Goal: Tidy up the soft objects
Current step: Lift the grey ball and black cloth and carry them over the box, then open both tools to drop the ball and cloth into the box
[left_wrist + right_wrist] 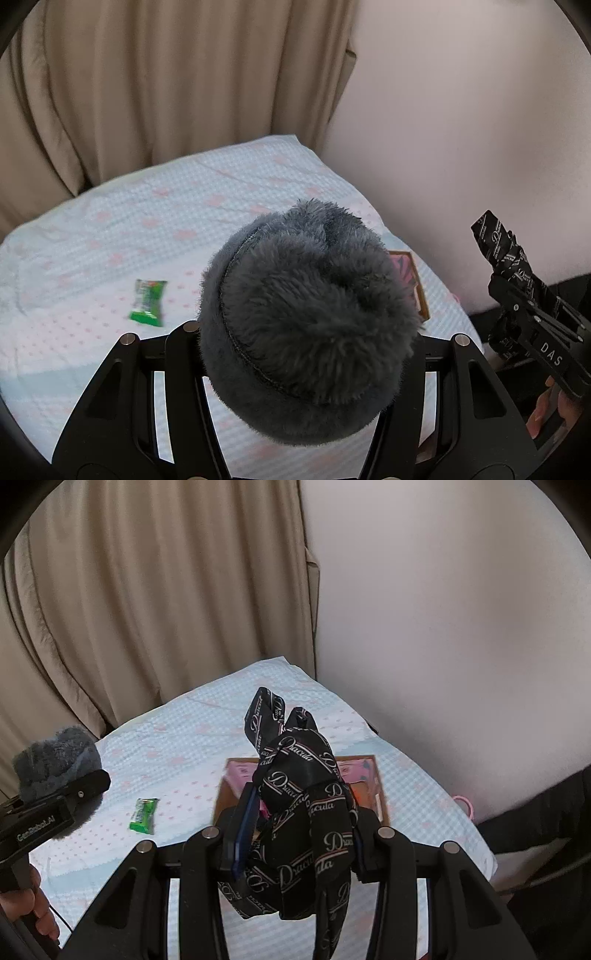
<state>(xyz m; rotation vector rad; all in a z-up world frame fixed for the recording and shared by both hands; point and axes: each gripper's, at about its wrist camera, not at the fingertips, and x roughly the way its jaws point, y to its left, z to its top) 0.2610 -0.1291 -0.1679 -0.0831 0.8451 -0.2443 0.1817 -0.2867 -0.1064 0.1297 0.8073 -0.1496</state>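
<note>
My left gripper (306,332) is shut on a fluffy dark grey hat (310,314) and holds it above the bed; the hat hides the fingertips. It also shows in the right wrist view (55,760) at the left. My right gripper (299,819) is shut on a black ribbon printed with "Dracula" (303,797), which hangs bunched over a brown cardboard box (380,794) with pink items inside. In the left wrist view the ribbon (506,251) and the right gripper (535,321) are at the right, and the box (419,288) peeks out behind the hat.
A green snack packet (147,302) (144,814) lies on the pale blue, pink-dotted bed cover (110,229) (177,746). Beige curtains (147,81) hang behind the bed, a white wall (461,110) to the right. A pink ring (467,805) lies at the bed's right edge.
</note>
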